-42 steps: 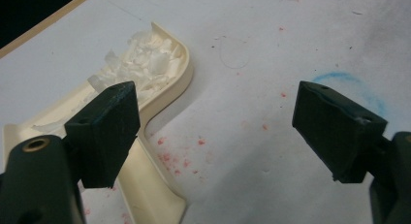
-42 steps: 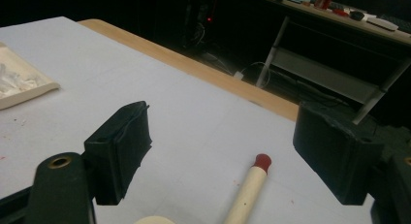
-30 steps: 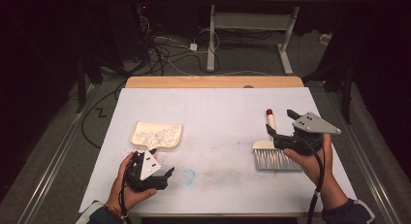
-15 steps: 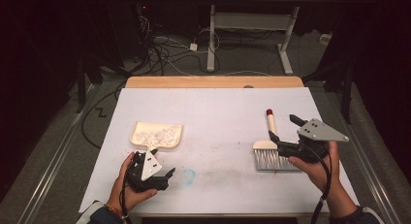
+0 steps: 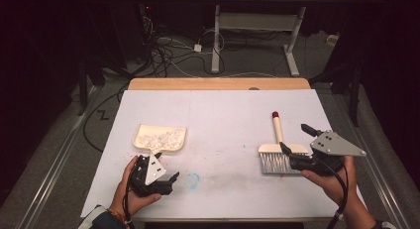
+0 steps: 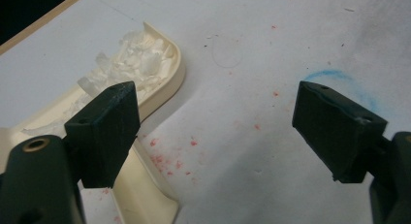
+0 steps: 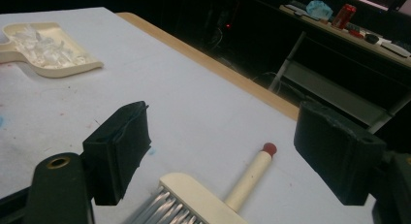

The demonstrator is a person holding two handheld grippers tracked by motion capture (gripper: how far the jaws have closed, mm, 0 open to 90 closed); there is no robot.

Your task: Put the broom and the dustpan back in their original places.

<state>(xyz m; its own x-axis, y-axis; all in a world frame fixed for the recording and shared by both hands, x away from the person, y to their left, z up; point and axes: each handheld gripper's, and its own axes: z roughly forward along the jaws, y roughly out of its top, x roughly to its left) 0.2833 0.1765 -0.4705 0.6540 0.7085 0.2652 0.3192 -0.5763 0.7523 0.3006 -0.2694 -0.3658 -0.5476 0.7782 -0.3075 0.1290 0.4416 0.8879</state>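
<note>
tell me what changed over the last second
The right gripper drew back from the brush toward the table's near right edge, jaws open, brush left lying flat. The left gripper, the dustpan with its white bits and the brush stayed put.

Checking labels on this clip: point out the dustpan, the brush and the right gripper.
dustpan [image 5: 159,138], high view, pan full of white bits
brush [image 5: 282,148], high view, cream head above the bristles
right gripper [image 5: 293,143], high view, between its fingertips
</note>
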